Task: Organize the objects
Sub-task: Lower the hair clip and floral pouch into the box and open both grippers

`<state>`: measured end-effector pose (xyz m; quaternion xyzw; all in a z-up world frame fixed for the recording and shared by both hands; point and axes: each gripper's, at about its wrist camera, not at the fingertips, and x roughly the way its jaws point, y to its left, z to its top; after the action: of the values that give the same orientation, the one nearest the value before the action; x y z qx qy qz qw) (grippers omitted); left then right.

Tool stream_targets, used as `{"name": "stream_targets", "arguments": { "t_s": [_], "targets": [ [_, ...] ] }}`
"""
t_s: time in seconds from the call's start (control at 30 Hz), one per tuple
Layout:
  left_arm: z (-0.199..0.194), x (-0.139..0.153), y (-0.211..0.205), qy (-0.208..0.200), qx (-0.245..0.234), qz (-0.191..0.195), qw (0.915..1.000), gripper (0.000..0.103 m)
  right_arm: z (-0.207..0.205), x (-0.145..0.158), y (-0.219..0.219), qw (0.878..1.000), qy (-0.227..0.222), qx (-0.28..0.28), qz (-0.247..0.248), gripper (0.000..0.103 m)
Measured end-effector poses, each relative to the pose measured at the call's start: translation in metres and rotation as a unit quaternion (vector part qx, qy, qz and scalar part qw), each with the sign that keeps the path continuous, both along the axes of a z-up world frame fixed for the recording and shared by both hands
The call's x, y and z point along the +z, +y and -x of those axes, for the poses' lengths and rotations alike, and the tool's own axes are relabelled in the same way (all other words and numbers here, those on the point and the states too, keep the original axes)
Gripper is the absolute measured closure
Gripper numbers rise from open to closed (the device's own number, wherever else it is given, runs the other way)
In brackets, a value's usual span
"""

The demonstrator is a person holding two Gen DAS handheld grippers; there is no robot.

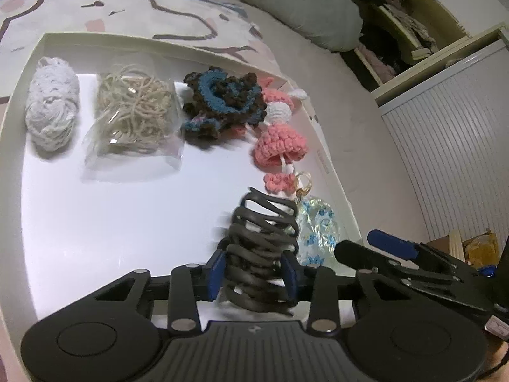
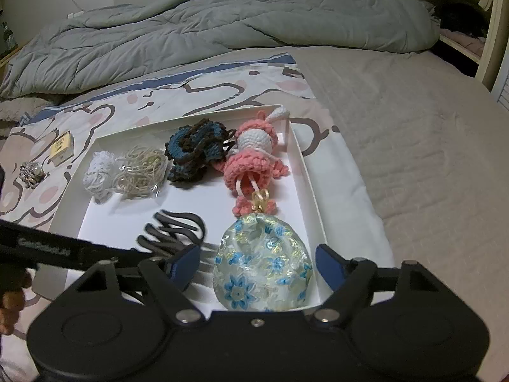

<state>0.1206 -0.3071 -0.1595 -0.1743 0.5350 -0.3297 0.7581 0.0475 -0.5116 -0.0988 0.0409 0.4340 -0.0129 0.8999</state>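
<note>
In the left wrist view, the left gripper (image 1: 256, 273) clamped a dark wavy hair clip (image 1: 262, 248) over the white tray (image 1: 95, 222), near its front edge.

In the right wrist view, the right gripper (image 2: 256, 265) stood open around a floral pouch (image 2: 262, 269) at the tray's front right corner, pads apart from it.

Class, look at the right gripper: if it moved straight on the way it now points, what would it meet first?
Most likely the round floral pouch, which lies between the open blue pads of the right gripper in the white tray. Depth is uncertain; the pads appear not to touch it.
</note>
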Motion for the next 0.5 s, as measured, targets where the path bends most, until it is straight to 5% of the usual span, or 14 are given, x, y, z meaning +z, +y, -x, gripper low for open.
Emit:
{"name": "stream_targets", "arguments": {
  "t_s": [0.5],
  "targets": [
    [0.003,0.028,0.011,-0.040,-0.001,-0.032,0.9987,0.054,0.005,0.010,-0.001,1.000,-0.007,-0.010,-0.009,0.024]
  ]
}}
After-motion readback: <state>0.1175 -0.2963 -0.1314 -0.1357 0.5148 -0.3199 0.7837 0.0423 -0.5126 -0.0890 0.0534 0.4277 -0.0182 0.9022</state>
